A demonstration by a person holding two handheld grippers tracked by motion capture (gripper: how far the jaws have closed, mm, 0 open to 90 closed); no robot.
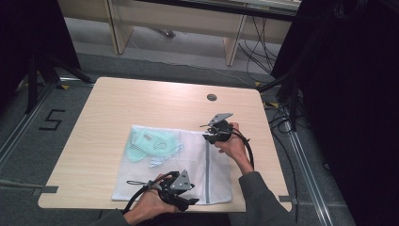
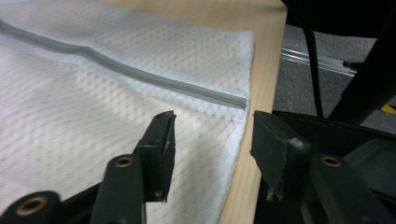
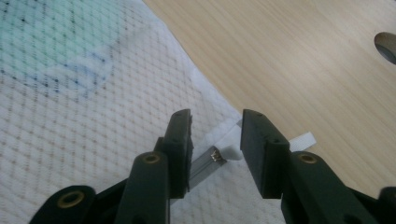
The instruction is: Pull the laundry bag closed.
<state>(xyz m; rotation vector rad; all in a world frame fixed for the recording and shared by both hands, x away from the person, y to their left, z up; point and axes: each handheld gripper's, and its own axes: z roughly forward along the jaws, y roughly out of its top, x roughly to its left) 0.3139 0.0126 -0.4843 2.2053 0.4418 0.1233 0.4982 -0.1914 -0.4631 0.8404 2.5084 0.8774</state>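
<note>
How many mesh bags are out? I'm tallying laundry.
1: a white mesh bag lying flat on the table's near side, between both grippers, green cloth inside.

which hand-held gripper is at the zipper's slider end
The right hand-held gripper, at the mesh laundry bag's far edge; the zipper slider sits between its open jaws.

Your light wooden table [image 1: 117, 108] has a small round grommet hole [image 1: 211, 97] at about one o'clock from its middle, near the far edge. On the grey floor at nine o'clock you can see a black "5" marking [image 1: 51, 119]. Dark tripod legs [image 1: 44, 70] stand at ten o'clock, and loose black cables [image 1: 282, 117] trail at three o'clock. Pale wooden furniture legs [image 1: 120, 28] rise at twelve o'clock, beyond the table.
</note>
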